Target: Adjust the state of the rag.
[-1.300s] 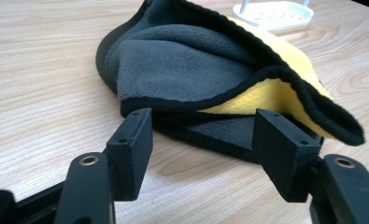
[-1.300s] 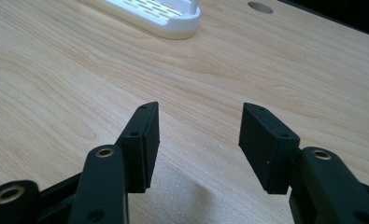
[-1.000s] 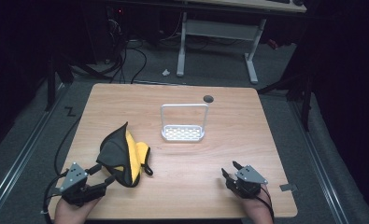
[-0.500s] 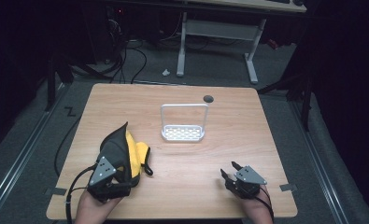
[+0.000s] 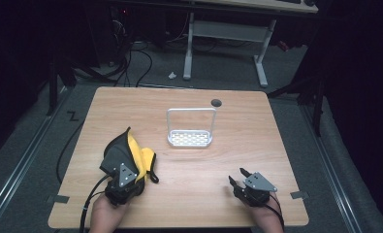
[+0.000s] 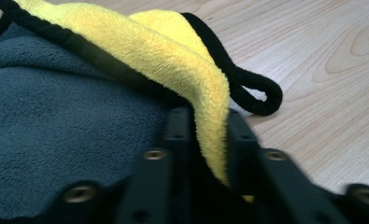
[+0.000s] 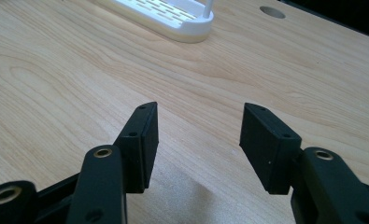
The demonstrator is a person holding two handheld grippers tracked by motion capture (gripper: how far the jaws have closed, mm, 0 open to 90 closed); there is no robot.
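A crumpled cloth [image 5: 123, 153], dark grey on one side and yellow on the other with black piping, lies at the front left of the wooden table [image 5: 257, 145]. My left gripper [image 5: 130, 169] sits at its near edge. In the left gripper view the jaws have just been closing and my left gripper [image 6: 203, 122] is shut on a yellow fold of the cloth [image 6: 173, 60]. My right gripper [image 5: 237, 176] rests at the front right, away from the cloth. Its jaws stand open over bare wood in the right gripper view [image 7: 198, 126].
A small white slotted rack [image 5: 190, 138] with an upright wire frame stands mid-table, and its base [image 7: 173, 18] lies ahead of the right gripper. A round cable hole [image 5: 216, 102] is near the far edge. Cables trail from both grippers off the front edge.
My left gripper moved rightward and forward from the table's front left corner onto the cloth, and its jaws closed on the yellow fold. The right gripper stayed still.
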